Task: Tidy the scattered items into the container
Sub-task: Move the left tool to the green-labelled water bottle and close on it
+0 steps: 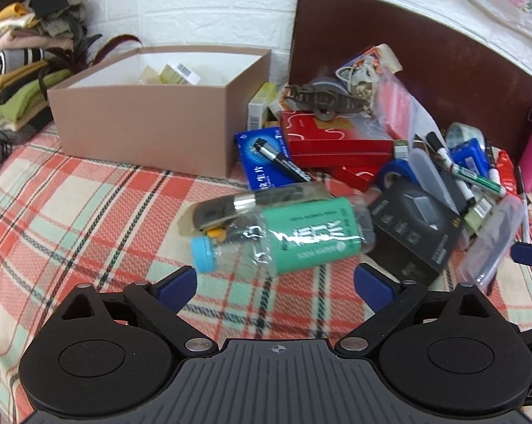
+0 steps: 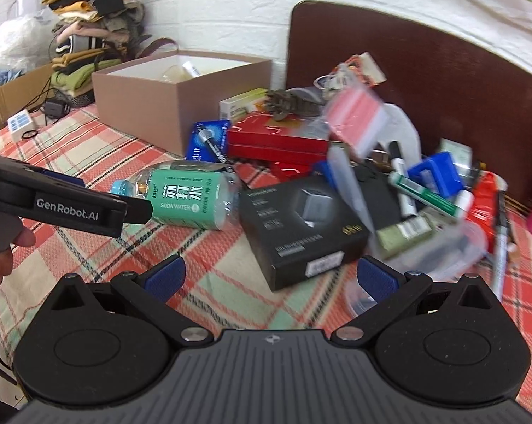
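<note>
While the left gripper (image 1: pixel 274 282) gapes, the soda bottle (image 1: pixel 301 236) lies ahead.

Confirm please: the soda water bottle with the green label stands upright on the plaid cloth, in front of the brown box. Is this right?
Not quite. The soda water bottle lies on its side on the plaid cloth, not upright; the left wrist view shows it. The rest holds: it is in front of the brown box.

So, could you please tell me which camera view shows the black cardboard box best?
The right wrist view: the black cardboard box lies whole and central. In the left wrist view it sits off to the right, foreshortened.
</note>
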`<state>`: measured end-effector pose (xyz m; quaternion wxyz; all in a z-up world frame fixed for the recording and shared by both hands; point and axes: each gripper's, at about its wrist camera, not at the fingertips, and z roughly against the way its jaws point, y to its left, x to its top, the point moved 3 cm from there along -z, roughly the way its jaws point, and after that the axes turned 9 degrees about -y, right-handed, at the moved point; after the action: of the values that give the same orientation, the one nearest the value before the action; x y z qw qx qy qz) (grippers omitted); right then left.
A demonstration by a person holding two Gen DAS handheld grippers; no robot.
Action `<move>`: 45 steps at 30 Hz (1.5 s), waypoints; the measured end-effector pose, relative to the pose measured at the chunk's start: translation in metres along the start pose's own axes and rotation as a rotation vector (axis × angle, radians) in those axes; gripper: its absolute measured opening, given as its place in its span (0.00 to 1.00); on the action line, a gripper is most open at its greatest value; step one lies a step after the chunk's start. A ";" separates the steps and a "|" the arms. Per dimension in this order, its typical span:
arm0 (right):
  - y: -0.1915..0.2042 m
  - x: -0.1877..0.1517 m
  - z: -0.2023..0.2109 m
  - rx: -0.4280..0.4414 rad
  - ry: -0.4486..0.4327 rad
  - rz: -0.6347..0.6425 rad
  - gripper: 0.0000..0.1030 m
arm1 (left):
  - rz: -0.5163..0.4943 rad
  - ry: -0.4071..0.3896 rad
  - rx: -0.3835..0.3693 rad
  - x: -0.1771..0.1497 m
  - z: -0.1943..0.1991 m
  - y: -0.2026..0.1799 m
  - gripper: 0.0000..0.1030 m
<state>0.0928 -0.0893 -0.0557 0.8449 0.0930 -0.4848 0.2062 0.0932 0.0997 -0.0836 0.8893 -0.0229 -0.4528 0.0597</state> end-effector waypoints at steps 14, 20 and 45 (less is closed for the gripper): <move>0.029 0.017 -0.069 0.205 -0.009 0.229 0.82 | 0.024 0.062 -0.078 0.008 -0.042 0.030 0.81; 0.036 0.015 -0.086 0.229 0.007 0.292 0.80 | 0.078 0.077 -0.086 0.009 -0.050 0.052 0.87; 0.054 0.002 -0.104 0.207 -0.072 0.479 0.72 | 0.175 0.080 -0.184 0.005 -0.073 0.062 0.87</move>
<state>0.1513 -0.0029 -0.1094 0.7399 0.0689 -0.4992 0.4456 0.1496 0.1624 -0.1283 0.8923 -0.1462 -0.4166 0.0942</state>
